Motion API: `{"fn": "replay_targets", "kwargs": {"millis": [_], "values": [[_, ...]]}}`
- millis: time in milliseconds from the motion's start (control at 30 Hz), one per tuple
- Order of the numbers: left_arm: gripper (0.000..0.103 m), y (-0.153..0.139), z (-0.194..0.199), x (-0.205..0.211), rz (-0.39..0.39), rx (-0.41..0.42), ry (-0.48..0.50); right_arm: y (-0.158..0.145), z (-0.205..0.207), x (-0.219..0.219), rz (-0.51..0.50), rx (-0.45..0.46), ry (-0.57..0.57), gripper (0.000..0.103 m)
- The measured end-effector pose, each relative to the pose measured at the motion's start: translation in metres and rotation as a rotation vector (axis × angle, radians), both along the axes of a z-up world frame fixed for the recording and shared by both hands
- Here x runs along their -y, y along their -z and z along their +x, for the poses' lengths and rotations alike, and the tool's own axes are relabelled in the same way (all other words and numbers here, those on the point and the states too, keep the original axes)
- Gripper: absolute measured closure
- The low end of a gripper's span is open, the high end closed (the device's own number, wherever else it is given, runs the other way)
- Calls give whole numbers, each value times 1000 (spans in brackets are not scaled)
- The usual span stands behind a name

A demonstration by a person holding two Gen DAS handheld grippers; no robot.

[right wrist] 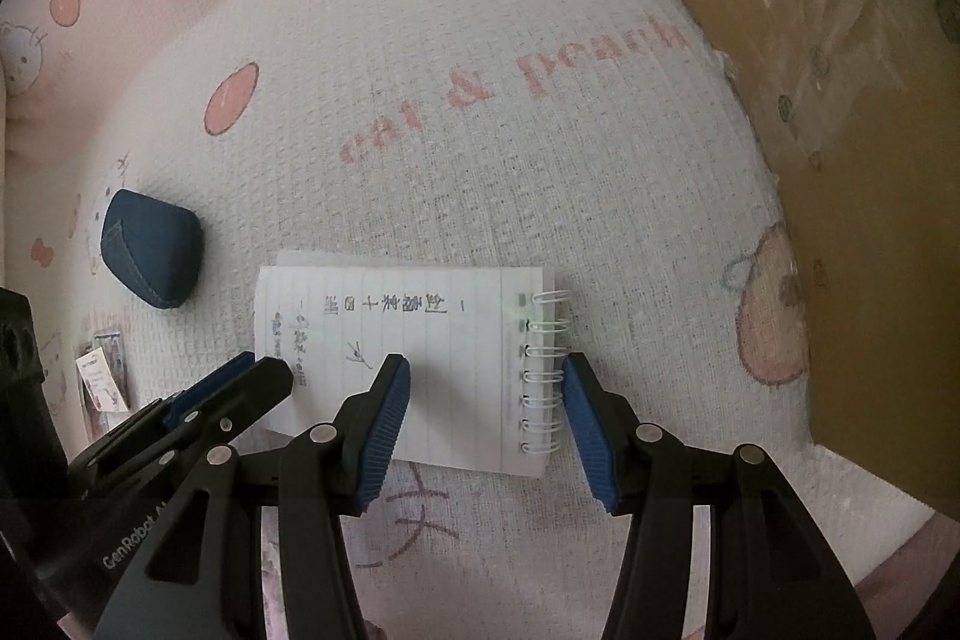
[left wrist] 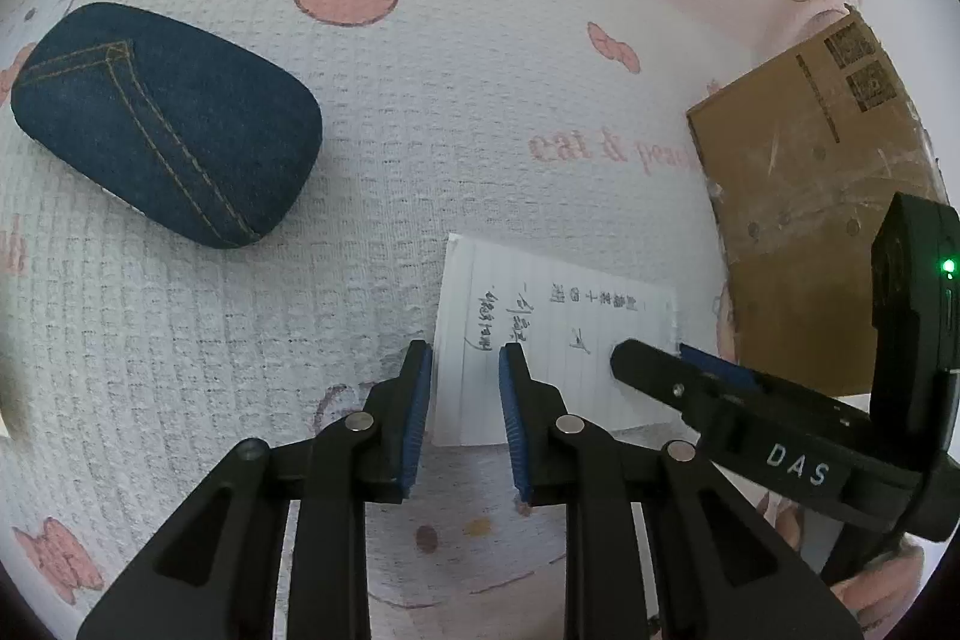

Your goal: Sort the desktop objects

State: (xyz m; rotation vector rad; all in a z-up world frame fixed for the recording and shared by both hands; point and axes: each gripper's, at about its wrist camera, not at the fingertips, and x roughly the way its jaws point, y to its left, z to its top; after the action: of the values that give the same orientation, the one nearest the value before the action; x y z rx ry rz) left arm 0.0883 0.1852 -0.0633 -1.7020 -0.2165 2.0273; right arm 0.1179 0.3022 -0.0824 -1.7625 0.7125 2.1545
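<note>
Both tools (left wrist: 465, 358) (right wrist: 486, 370) unclenched over notepad (right wrist: 408, 340); denim case (left wrist: 162, 124), notepad unsorted, nothing in box (right wrist: 840, 100) yet.

My left fingers (left wrist: 420, 388) cover near corner of notepad (left wrist: 540, 340); my right gripper (left wrist: 654, 364) hides its spiral edge in left wrist view. Handwriting between my jaws too small to read. Cardboard box (right wrist: 840, 100), right of my right jaws, cut off by picture's edge; printed codes on it (left wrist: 852, 64) unreadable. Small cards (right wrist: 105, 376) left of jaws, partly behind my left gripper (right wrist: 264, 370), print too small to tell.
</note>
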Motion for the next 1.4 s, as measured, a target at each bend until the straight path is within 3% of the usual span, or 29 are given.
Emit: {"fn": "replay_targets", "kwargs": {"millis": [33, 100, 167, 233, 467, 567, 733, 833, 967, 1067, 1333, 1400], "values": [[77, 0, 0, -2, -2, -3, 5, 3, 4, -6, 3, 6, -2, 52], [64, 0, -2, -8, 5, -6, 28, 8, 10, -12, 15, 19, -12, 51], [61, -2, -8, -19, -6, -10, 67, 8, 14, -5, 33, 32, -27, 51], [60, -4, -16, -30, -13, -18, 97, 7, 18, -1, 31, 41, -18, 50], [60, -2, -56, -67, 122, 39, 126, 7, 31, 6, -16, 62, 32, 50], [60, -4, -62, -76, 142, 49, 136, 4, 31, 7, -51, 54, 43, 50], [57, -17, -47, -51, 122, 2, 52, -7, 29, 0, -82, 27, 61, 50], [56, -26, -30, -28, 144, -23, -40, -15, 25, -1, 2, 29, 41, 43], [54, -29, -7, -14, 167, -8, -80, -15, 13, -1, 48, 21, -7, 42], [53, -23, 0, -19, 165, 15, -68, -2, 27, -41, 72, 13, -33, 42], [54, 0, 7, -40, 168, 70, -28, 5, 15, -53, 90, -30, -26, 42], [60, 1, 7, -43, 172, 58, -25, 8, 14, -56, 71, -41, -24, 48]]}}
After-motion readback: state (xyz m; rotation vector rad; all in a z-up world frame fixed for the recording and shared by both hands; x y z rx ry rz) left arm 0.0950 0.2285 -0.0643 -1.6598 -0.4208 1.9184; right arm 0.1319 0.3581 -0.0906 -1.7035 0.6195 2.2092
